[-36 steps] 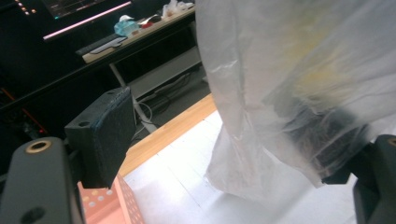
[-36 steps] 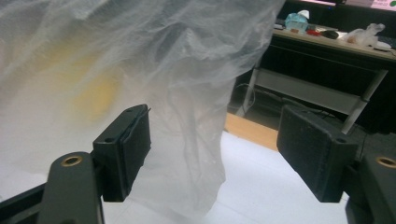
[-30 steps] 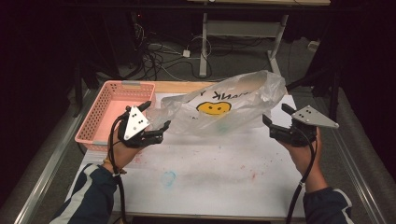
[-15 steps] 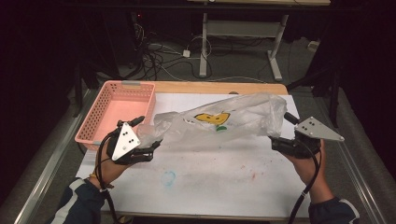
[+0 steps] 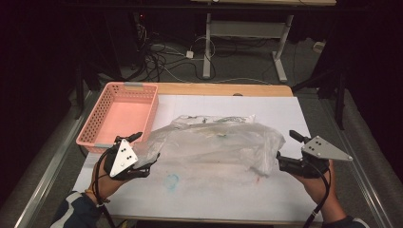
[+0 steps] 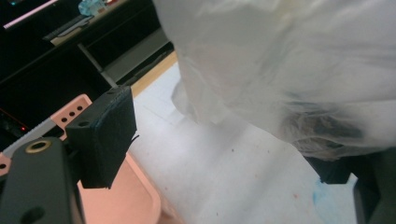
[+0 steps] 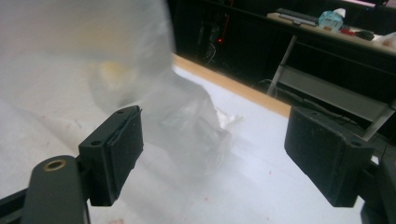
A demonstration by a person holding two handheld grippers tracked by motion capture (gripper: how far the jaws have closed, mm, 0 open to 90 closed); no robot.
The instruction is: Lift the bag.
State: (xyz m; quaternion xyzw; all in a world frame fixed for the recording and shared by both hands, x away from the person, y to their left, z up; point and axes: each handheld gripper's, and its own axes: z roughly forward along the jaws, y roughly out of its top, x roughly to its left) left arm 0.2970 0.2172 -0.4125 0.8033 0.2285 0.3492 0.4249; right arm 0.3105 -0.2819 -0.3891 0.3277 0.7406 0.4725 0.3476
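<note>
A clear, crumpled plastic bag [image 5: 216, 142] lies spread across the white table top [image 5: 214, 199]. My left gripper [image 5: 142, 151] is at the bag's left end, its jaws standing wide apart. In the left gripper view the bag [image 6: 289, 70] drapes over the far pad while the near pad [image 6: 100, 135] is bare, so the left gripper [image 6: 219, 154] is open. My right gripper [image 5: 286, 148] is at the bag's right end. Its jaws have just been opening. The right gripper [image 7: 219, 156] is open, and the bag [image 7: 187, 116] lies just ahead of the pads, unpressed.
A pink slotted basket [image 5: 102, 135] stands at the table's left, close behind my left gripper, and its rim [image 6: 74, 109] shows beside the left jaw. A wooden strip [image 5: 223, 89] borders the far edge. Dark floor with cables and desk legs lies beyond.
The bag, held up and stretched between the grippers before, has sunk flat onto the table. Both hands came down and toward the front edge. The smiley print no longer faces up.
</note>
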